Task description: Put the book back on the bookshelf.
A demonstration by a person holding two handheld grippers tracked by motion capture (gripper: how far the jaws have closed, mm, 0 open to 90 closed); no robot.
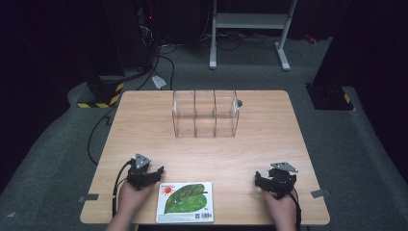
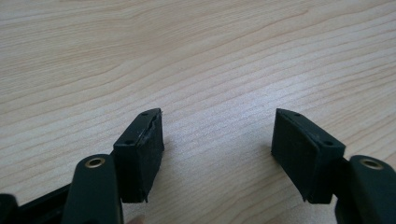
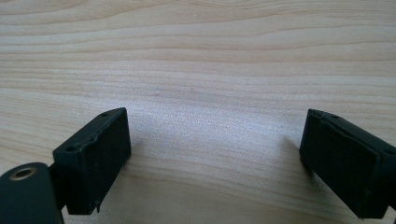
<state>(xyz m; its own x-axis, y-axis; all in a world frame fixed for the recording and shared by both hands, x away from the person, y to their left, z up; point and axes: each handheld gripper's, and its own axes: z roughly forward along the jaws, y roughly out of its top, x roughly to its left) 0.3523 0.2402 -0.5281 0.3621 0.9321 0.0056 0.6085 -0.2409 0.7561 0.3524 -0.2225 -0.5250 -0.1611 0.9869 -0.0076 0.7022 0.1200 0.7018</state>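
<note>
High view: wooden counter [image 1: 250,144] with a clear acrylic box [image 1: 205,113] of three compartments standing upright toward the far middle, a small dark object [image 1: 238,102], too small to identify, just behind its right corner. A picture book [image 1: 185,201] with a green leaf and a red spot on its cover lying flat at the near edge, between the two hands. Left hand-held gripper [image 1: 153,172] resting on the counter just left of the book's upper left corner, near it but apparently not touching, though hard to judge at this distance; jaws spread, pointing toward the far right. Right hand-held gripper [image 1: 265,179] low over the counter well to the right of the book, jaws spread too, nothing between them. Grey carpet, cables and a white metal stand [image 1: 250,29] beyond the counter. Left gripper view: two black jaws rising from the bottom, set wide apart, pads bare, plain wood grain between and ahead. Right gripper view: again two black jaws standing far apart, one at each lower corner, bare pale wood between them, nothing gripped.
</note>
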